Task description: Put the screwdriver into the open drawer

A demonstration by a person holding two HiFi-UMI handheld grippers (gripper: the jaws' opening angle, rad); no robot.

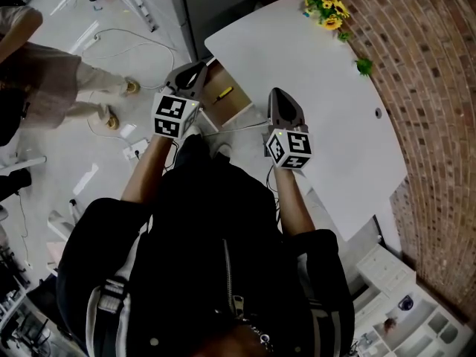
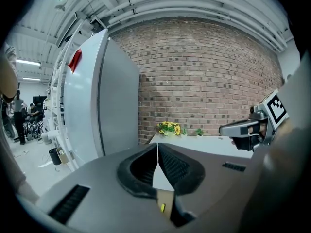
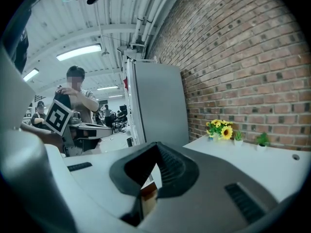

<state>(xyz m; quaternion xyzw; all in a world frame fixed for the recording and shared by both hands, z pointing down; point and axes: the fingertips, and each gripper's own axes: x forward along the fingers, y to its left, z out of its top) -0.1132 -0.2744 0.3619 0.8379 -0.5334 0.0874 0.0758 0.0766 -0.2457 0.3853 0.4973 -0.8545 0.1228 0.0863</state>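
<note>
A yellow-handled screwdriver (image 1: 223, 93) lies inside the open wooden drawer (image 1: 236, 104) at the near-left edge of the white table (image 1: 335, 117). My left gripper (image 1: 198, 70) hovers just left of the drawer, jaws shut and empty. My right gripper (image 1: 277, 94) hangs over the table edge right of the drawer, also shut with nothing in it. In the left gripper view the shut gripper (image 2: 157, 147) points over the drawer (image 2: 166, 197), and a bit of the yellow screwdriver (image 2: 162, 208) shows below. The right gripper view shows its shut gripper (image 3: 156, 147) above the drawer wood (image 3: 148, 194).
Sunflowers (image 1: 328, 6) and a small green plant (image 1: 364, 66) stand at the table's far side by the curved brick wall (image 1: 439, 110). A grey cabinet (image 2: 104, 101) stands left of the table. A person (image 1: 44, 73) stands on the floor at left. White shelving (image 1: 401, 296) sits at lower right.
</note>
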